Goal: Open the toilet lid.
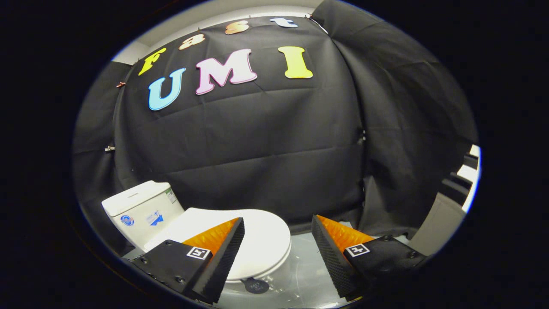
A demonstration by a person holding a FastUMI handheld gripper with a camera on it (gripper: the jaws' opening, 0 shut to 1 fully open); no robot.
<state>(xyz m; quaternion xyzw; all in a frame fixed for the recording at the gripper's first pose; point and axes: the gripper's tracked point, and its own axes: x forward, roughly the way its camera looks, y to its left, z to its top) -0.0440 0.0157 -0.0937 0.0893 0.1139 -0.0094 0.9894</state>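
Black cloth walls (pixel 266 141) are closing in the booth on the far side and to the right, and a pale glossy floor (pixel 300 266) is being shown beneath; one small white toilet is being framed low down, with one tank (pixel 139 208) at its far left end and one toilet lid (pixel 257 240) lying flat and closed over the bowl. One gripper (pixel 278 238) is being held above and short of it, its two fingers spread wide apart with nothing pressed between them; the left finger (pixel 218 253) is being seen across the lid's near left part, though contact cannot be judged, while the right finger (pixel 332 253) is hanging over bare floor just beside the lid's rounded front. The approach is judged to be the step in hand, since the lid is not yet being lifted; the next move is judged to call for lowering toward the lid's front rim, catching its edge, and swinging it up toward the tank. One dark round disc (pixel 256 285) is lying on the floor just under the front of the bowl, between the fingers.
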